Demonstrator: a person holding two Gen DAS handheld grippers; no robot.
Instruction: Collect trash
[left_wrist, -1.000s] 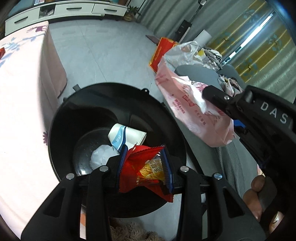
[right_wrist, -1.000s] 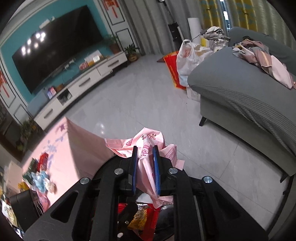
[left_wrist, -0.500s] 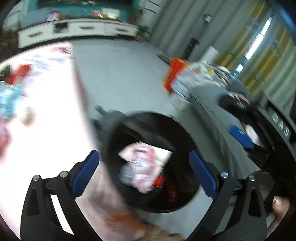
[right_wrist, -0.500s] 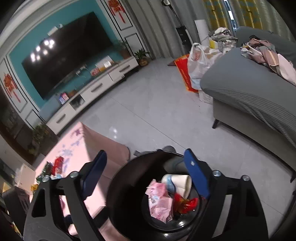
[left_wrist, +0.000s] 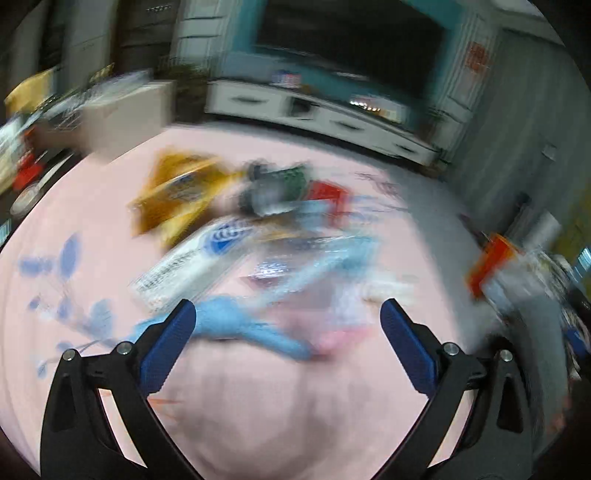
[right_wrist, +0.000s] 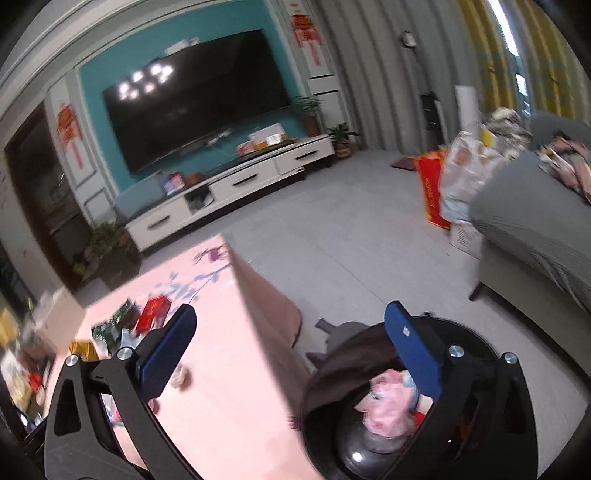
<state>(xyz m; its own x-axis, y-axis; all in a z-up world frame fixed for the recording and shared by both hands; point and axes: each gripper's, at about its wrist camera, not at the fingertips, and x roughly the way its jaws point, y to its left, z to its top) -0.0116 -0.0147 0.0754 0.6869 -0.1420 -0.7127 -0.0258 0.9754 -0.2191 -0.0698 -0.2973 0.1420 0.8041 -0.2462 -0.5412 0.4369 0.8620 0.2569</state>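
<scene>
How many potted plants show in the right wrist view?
3: one on the TV cabinet, one on the floor right of it, one left of it. Others may be hidden.

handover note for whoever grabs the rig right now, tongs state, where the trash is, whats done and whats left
Left tongs: jaws opening, empty, over the wrappers on the pink table; view blurred.
Right tongs: jaws opening, empty, above the black bin beside the table.
Done: pink bag and some red trash lie in the bin.
Left: the wrappers on the table.
</scene>
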